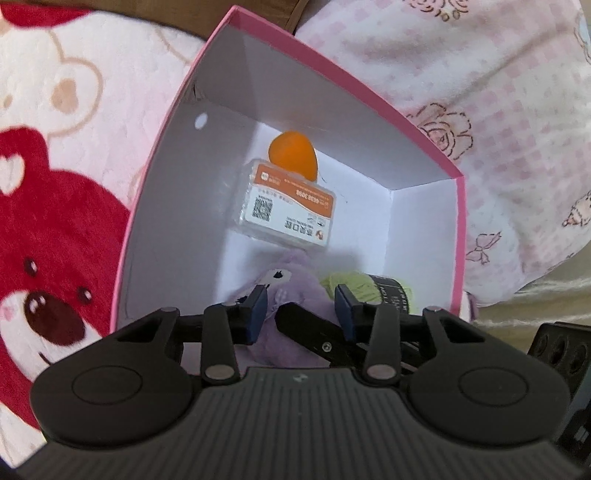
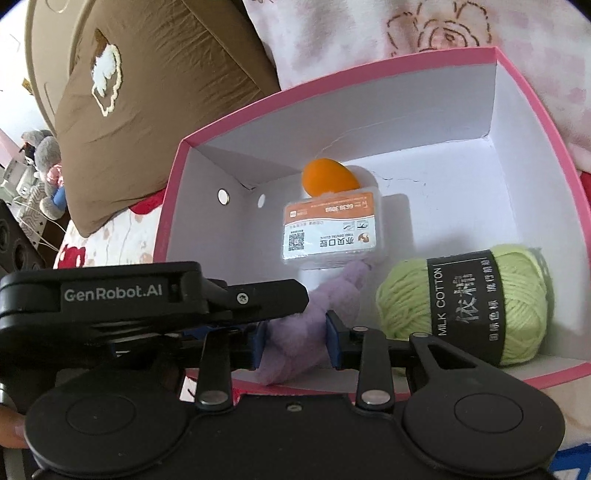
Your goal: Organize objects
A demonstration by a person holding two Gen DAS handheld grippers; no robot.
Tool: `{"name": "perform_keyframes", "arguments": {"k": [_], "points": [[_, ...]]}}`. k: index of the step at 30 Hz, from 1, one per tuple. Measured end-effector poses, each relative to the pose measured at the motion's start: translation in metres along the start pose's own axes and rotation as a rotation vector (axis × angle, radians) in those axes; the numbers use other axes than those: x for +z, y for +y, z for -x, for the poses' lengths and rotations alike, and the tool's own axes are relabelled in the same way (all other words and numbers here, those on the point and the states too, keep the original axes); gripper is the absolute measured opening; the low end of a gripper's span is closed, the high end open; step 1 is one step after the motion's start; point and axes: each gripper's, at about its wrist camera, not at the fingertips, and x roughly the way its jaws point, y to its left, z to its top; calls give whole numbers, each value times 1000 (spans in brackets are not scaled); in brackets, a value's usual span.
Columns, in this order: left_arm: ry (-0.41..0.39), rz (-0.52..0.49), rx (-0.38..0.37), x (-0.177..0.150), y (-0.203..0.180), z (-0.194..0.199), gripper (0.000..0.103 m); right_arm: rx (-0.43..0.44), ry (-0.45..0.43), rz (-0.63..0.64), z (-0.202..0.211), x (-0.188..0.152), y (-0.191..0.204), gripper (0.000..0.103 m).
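A pink box with white inside lies on the bed. In it are an orange egg-shaped thing, a clear plastic case with an orange-white label, a green yarn ball with a black band and a purple plush toy. My right gripper is shut on the purple plush toy at the box's near edge. My left gripper is open just above the toy, with the right gripper's finger between its pads.
A red-and-white bear blanket lies left of the box. A pink rose-print quilt lies behind and to the right. A brown pillow rests at the far left. Plush toys sit far off.
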Motion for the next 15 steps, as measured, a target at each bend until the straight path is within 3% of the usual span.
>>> {"name": "perform_keyframes", "arguments": {"k": [5,15], "points": [[-23,-36,2,-2,-1,-3,38,10,-45,17,-5,-4,-3,36],[-26,-20,-19,-4,9,3,38,15,-42,72,-5,-8,-4,36]]}}
